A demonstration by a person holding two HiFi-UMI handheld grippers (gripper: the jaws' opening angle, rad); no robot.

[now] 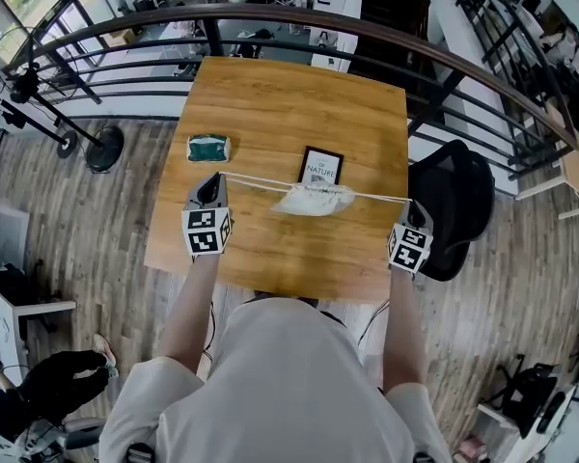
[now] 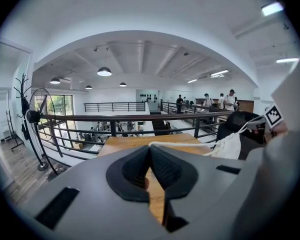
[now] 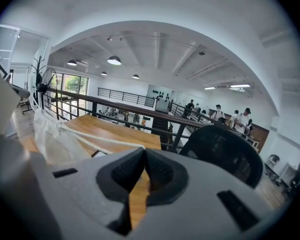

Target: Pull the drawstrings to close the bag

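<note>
A small white drawstring bag (image 1: 315, 199) hangs just above the middle of the wooden table (image 1: 270, 114), its mouth gathered. One white drawstring (image 1: 256, 180) runs taut to the left and the other drawstring (image 1: 381, 198) runs taut to the right. My left gripper (image 1: 215, 181) is shut on the left string's end, and my right gripper (image 1: 412, 204) is shut on the right string's end. In the left gripper view the string (image 2: 185, 145) leaves the closed jaw tips (image 2: 150, 148) toward the bag (image 2: 231, 145). In the right gripper view the string (image 3: 100, 140) runs from the tips (image 3: 143, 151) to the bag (image 3: 47, 134).
A green pouch (image 1: 208, 148) lies on the table's left part. A black-framed card (image 1: 320, 166) lies just behind the bag. A black chair (image 1: 455, 205) stands at the table's right edge. A metal railing (image 1: 270, 27) runs behind the table.
</note>
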